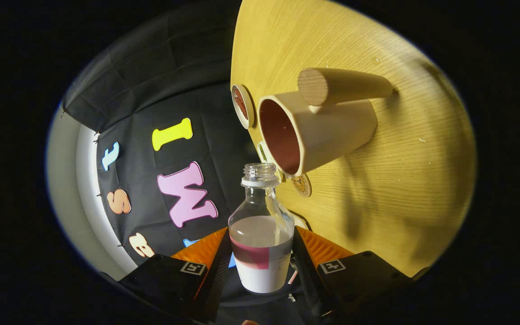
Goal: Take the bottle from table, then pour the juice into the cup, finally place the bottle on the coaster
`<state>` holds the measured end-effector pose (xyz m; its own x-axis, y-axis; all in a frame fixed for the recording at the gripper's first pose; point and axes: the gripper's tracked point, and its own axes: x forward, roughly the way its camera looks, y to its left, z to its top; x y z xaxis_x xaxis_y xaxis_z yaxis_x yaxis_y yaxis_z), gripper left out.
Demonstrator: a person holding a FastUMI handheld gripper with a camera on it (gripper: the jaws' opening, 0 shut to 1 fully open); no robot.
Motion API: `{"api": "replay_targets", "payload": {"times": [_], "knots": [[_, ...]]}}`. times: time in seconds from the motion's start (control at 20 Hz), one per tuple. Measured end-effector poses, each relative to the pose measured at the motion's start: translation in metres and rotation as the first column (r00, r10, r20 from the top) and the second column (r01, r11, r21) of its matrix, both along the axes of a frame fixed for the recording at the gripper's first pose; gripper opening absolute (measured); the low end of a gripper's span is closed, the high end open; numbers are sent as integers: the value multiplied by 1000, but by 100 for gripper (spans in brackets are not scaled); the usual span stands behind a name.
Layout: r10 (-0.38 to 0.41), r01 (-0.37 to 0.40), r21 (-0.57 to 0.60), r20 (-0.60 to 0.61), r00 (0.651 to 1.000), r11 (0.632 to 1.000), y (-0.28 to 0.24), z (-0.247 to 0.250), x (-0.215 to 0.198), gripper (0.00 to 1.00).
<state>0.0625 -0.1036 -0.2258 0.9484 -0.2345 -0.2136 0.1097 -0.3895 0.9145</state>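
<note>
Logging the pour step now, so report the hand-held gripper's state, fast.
Hand-held gripper: closed on the bottle, both fingers pressing its sides; the uncapped mouth is tipped toward the cup.

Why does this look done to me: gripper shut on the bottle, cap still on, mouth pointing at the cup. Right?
Not quite: the cap is off. The gripper view shows the bottle clamped between the fingers of the gripper, its open threaded mouth bare and pointing toward the cup on the table. The liquid is inside the bottle.
</note>
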Motion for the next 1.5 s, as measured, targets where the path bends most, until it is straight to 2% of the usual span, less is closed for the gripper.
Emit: {"api": "replay_targets", "payload": {"times": [0.55, 1.05, 1.5], "knots": [[61, -62, 57, 24, 998, 996, 6, 8, 5, 76], [34, -38, 123, 39, 999, 992, -7, 20, 0, 76], [43, -50, 188, 41, 998, 981, -13, 28, -4, 76]]}}
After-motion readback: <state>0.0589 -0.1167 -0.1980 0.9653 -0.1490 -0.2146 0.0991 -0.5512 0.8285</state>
